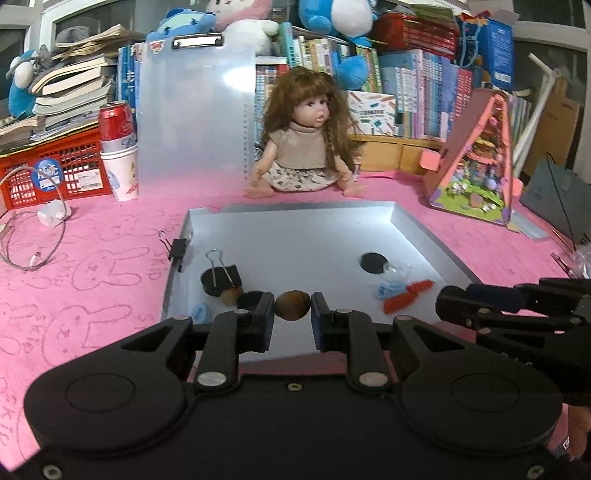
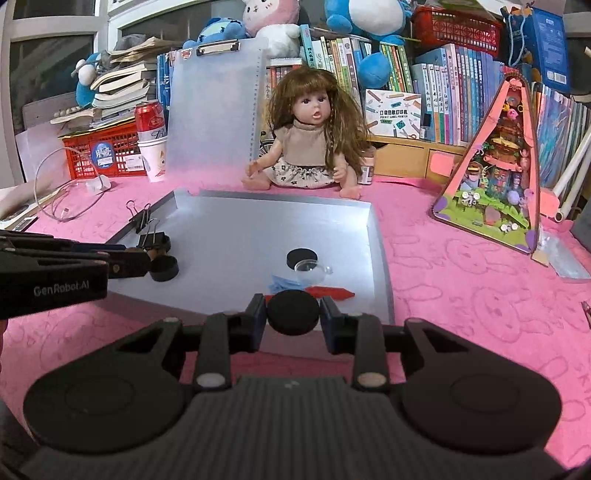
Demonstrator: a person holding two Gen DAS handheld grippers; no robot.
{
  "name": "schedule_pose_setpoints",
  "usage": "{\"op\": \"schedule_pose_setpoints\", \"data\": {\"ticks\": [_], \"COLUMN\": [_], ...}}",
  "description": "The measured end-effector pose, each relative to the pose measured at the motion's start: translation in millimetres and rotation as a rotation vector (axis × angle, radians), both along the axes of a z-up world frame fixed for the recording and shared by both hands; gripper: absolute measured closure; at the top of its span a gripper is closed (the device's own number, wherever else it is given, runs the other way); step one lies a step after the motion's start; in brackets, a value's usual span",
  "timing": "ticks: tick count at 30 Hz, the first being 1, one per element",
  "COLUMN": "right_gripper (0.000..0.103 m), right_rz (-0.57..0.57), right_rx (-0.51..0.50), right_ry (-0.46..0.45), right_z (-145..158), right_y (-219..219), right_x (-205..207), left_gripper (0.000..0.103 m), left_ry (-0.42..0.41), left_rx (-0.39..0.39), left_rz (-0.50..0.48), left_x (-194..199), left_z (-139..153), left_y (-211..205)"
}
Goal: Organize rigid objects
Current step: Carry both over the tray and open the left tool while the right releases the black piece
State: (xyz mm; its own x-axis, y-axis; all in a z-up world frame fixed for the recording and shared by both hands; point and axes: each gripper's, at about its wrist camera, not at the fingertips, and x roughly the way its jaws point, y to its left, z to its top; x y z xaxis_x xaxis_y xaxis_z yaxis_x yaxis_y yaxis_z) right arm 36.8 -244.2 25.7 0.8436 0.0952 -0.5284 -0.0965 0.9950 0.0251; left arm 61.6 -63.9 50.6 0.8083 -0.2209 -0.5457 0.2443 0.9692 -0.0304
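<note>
Left gripper (image 1: 293, 309) clamps a brown nut (image 1: 292, 305); right gripper (image 2: 293, 313) clamps a black cap (image 2: 293, 312). Keep both level, clear of the tray's (image 2: 380, 258) six-o'clock rim.

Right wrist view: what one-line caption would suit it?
Right gripper holding a black disc above a grey tray, doll behind.

place: likely a child's room or home study | evidence: doll (image 2: 314, 140) centre, plush toys (image 2: 364, 22) on crammed bookshelves (image 2: 458, 96) along top, pink bunny-print tabletop (image 2: 480, 295)
</note>
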Motion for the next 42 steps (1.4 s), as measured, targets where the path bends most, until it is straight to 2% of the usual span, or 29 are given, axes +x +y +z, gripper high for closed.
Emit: {"op": "schedule_pose_setpoints", "data": {"ticks": [12,32,35,37,39,42], "right_gripper": [0.066,0.065,0.061,0.048,0.046,0.039], "right_rz": [-0.026,-0.078,-0.083,-0.087,-0.091,-0.104], "right_rx": [0.017,0.042,0.038,0.039,0.042,0.037], "right_ry": [0.051,0.095,0.084,0.074,0.065,0.044], "right_z": [-11,-23,-23,-22,-20,-15], "right_y": [4,-4,-4,-4,-3,-2], "right_x": [30,65,64,62,58,48], "left_gripper": [0.083,0.083,0.083,0.080,0.069,0.061], "left_ry": [0.032,0.071,0.076,0.078,0.079,0.071], "left_rx": [-0.004,0.005,0.003,-0.002,-0.007,-0.015], "left_rz": [0.073,0.119,0.120,0.120,0.118,0.112], "left_x": [35,76,75,73,70,60], "left_z": [-6,-25,-27,-27,-26,-22], "left_y": [8,13,14,14,14,16]}}
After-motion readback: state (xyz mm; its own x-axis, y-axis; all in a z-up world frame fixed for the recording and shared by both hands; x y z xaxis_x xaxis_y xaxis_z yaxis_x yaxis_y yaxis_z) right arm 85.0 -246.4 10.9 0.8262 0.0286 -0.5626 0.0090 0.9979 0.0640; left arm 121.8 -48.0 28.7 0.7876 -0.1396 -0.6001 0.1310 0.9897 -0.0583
